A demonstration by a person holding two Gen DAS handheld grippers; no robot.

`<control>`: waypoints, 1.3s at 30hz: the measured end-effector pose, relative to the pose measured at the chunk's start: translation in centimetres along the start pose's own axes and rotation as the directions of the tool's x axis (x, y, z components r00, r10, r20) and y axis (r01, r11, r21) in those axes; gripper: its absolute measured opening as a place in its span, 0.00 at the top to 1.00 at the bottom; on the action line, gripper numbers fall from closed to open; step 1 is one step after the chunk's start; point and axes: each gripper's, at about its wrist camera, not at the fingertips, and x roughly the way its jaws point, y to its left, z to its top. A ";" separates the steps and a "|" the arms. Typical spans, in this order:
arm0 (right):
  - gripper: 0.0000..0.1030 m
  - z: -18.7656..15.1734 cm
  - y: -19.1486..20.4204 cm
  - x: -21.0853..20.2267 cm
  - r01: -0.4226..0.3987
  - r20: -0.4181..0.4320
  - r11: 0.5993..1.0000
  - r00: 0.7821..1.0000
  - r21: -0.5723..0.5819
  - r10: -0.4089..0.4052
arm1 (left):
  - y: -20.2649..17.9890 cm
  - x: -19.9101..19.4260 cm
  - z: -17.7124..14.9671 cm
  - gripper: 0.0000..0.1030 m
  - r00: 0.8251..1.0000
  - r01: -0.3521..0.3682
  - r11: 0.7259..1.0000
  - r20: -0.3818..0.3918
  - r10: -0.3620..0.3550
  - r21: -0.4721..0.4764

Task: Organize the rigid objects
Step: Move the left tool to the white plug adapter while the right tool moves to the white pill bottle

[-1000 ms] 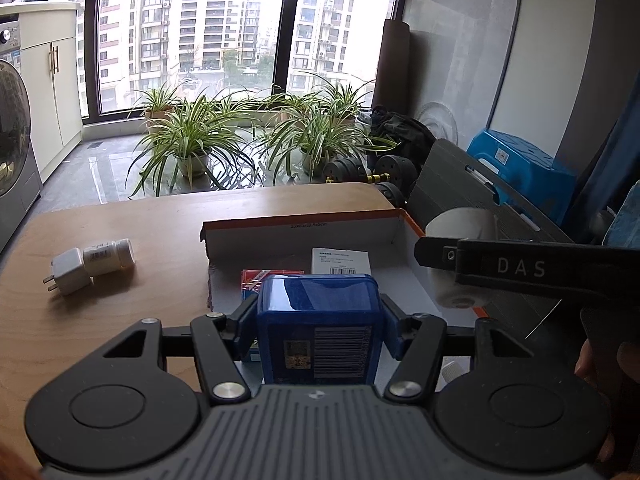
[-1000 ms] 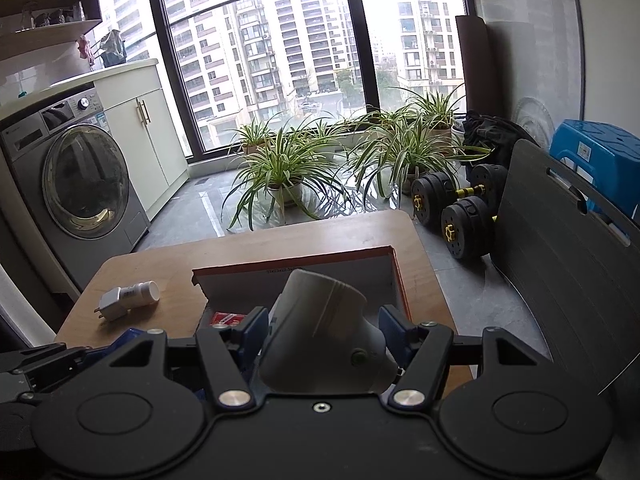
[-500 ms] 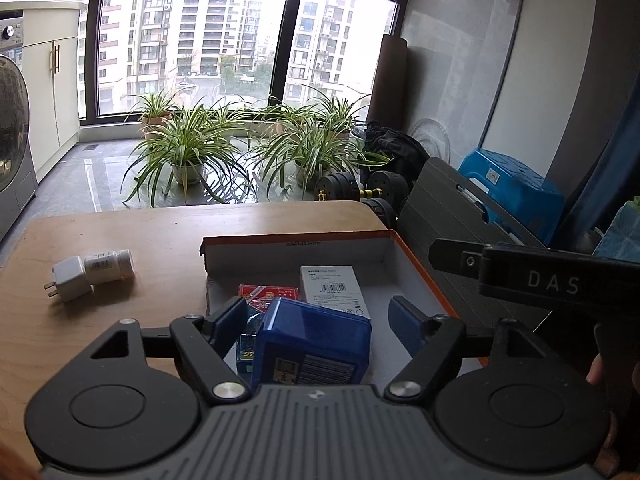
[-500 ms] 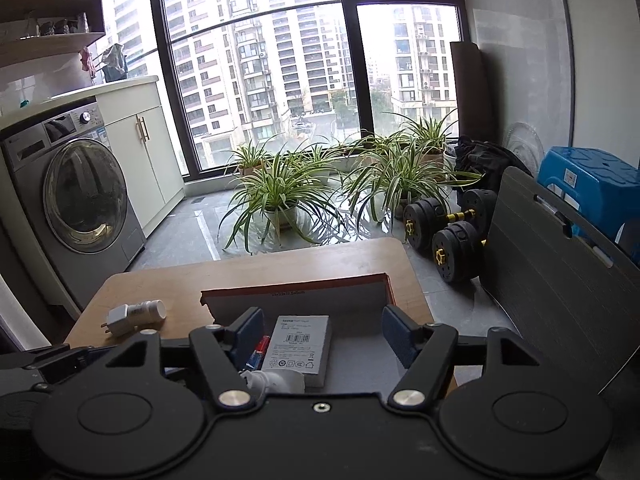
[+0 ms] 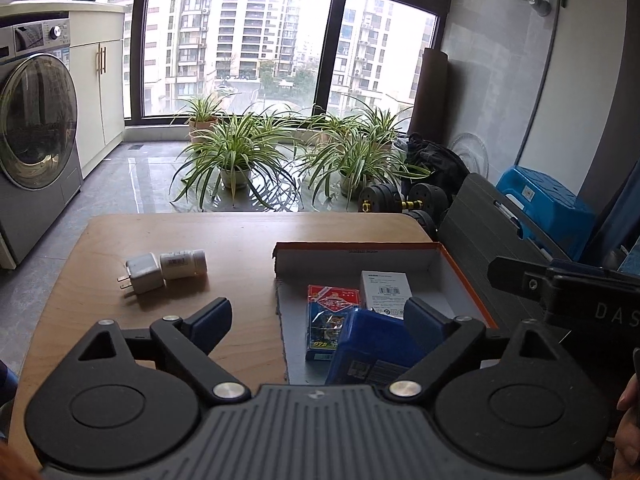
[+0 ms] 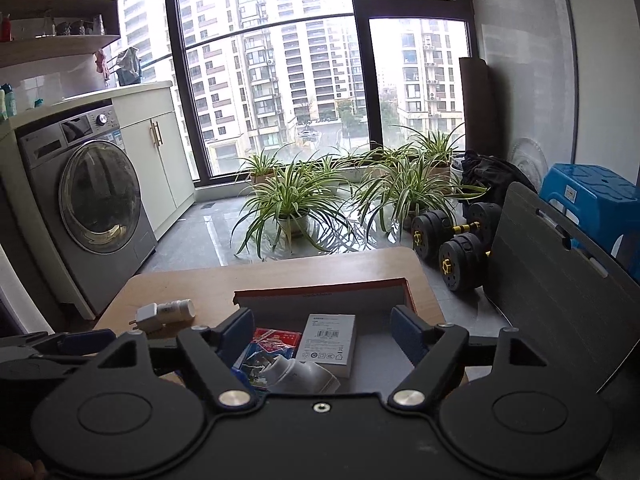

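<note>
My left gripper (image 5: 318,318) and right gripper (image 6: 322,326) are spreading, jaws just opened and pinching nothing, above the orange-rimmed box (image 5: 464,276) holding a glossy blue case (image 5: 372,344) and white bottle (image 6: 300,376).

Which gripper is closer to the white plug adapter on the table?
Left. The left gripper hangs just beside the white plug adapter; the right gripper hovers over the box, farther away.

blue box (image 5: 372,350) part-hidden, label print unreadable
</note>
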 end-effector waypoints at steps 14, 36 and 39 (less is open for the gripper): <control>0.12 -0.4 5.1 0.4 -0.077 -0.029 0.995 0.997 -0.061 0.075 | 5.4 -2.1 -1.2 0.07 0.998 -0.068 0.995 0.006 0.069 -0.066; 0.12 -0.3 9.9 6.2 -0.250 -0.131 0.947 0.965 -0.202 0.227 | 15.4 3.9 -0.9 0.00 0.993 -0.111 0.993 0.027 0.112 -0.030; 0.12 0.3 10.5 7.9 -0.273 -0.148 0.934 0.959 -0.231 0.243 | 16.0 6.3 0.0 0.00 0.996 -0.084 0.996 0.023 0.083 0.038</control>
